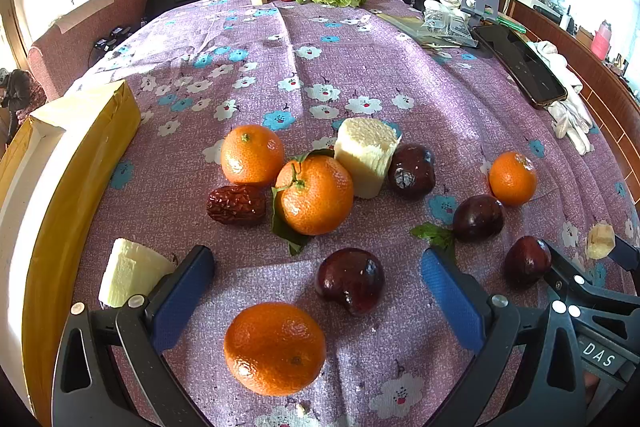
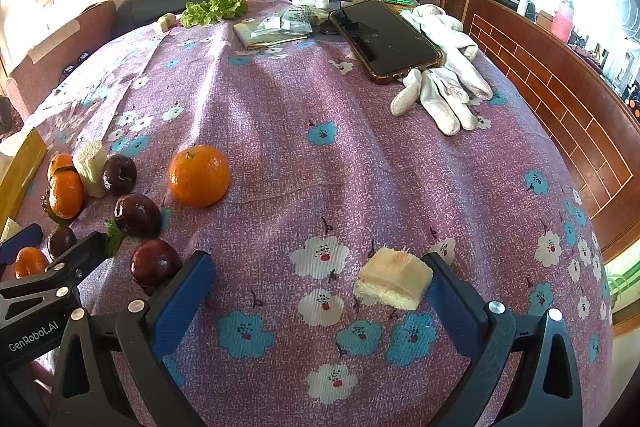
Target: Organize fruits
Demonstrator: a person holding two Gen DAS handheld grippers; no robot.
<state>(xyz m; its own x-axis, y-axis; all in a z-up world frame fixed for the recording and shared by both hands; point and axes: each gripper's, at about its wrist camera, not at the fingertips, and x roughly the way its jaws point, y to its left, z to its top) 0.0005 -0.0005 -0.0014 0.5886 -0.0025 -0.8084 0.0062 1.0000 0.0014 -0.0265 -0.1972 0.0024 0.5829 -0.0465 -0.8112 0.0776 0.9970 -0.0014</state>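
Purple flowered cloth (image 2: 280, 131) lies bare across the middle and right, out to the far black phone (image 2: 386, 39) and white gloves (image 2: 444, 95). I hold my left gripper (image 1: 316, 279) wide, empty, its blue pads flanking a dark red plum (image 1: 350, 279) and a near orange tangerine (image 1: 275, 347). My right gripper (image 2: 316, 283) is wide too, its right finger (image 2: 448, 303) just beside a pale cut fruit chunk (image 2: 394, 283).

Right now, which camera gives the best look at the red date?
The left wrist view: the red date lies fully visible, wrinkled, beside the leafy orange. In the right wrist view it is all but hidden behind the oranges at the left edge.
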